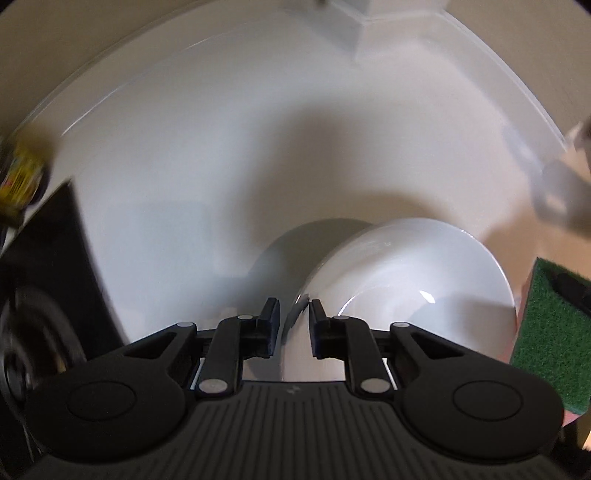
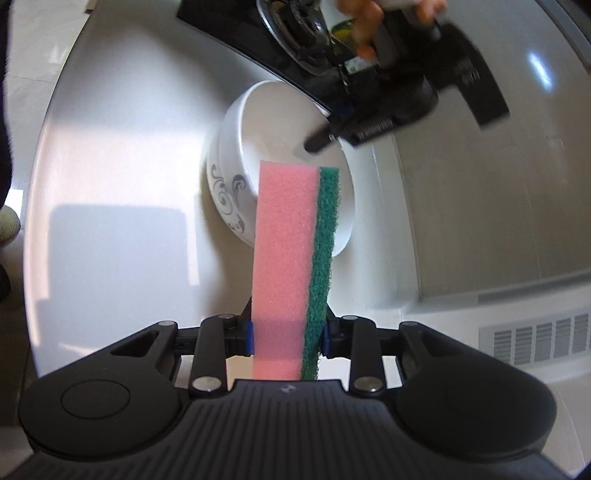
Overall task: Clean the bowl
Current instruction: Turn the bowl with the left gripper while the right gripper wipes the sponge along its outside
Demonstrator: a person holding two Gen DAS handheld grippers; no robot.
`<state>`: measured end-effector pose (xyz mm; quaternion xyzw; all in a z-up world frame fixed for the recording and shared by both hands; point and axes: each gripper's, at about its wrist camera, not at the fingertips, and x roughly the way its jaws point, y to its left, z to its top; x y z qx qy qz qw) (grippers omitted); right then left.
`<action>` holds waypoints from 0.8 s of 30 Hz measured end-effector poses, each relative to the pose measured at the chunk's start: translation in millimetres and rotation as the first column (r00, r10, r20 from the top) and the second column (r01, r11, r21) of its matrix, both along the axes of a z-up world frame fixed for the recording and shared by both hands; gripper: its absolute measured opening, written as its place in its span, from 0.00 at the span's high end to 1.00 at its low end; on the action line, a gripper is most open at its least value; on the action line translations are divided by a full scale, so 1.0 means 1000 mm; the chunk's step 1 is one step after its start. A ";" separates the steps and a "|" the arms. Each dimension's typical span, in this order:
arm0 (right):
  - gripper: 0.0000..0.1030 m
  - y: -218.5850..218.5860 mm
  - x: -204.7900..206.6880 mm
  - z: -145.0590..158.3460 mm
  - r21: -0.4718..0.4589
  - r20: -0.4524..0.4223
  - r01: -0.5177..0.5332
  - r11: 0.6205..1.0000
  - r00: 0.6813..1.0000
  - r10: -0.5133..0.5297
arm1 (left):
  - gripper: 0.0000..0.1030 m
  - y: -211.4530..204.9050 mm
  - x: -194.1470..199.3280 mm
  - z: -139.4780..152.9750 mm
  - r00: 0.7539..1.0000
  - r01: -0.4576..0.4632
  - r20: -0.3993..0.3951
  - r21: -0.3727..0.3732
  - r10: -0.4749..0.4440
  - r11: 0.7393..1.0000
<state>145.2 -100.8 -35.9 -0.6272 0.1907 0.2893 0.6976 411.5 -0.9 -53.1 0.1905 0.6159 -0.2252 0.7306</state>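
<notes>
White bowl (image 2: 273,122): tilted on the pale countertop (image 2: 122,177), grey scroll pattern on its outer wall, just in front of the black stove (image 2: 236,40).
Left gripper (image 1: 293,317): points down at the bowl's rim; the rim stands between its narrowly parted jaws; contact with the pads cannot be told.
Right gripper (image 2: 287,336): jaws closed on a sponge (image 2: 284,240), pink foam with a green scouring layer, its far end over the bowl.
Hand (image 2: 369,22): holds the left gripper, blurred.
</notes>
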 end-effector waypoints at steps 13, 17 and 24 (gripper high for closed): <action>0.74 -0.031 0.060 0.010 0.026 -0.008 0.187 0.982 0.982 -0.186 | 0.95 0.000 -0.035 0.001 0.952 -0.268 0.135 -0.061 0.274 0.961; 0.74 -0.020 0.088 0.012 0.101 -0.017 0.298 0.949 0.954 -0.298 | 0.96 0.014 -0.061 -0.005 0.895 -0.416 0.117 -0.128 0.430 0.900; 0.74 0.003 0.085 0.006 0.094 0.039 0.378 0.921 0.923 -0.383 | 0.96 0.019 -0.081 -0.004 0.814 -0.534 0.163 -0.169 0.558 0.828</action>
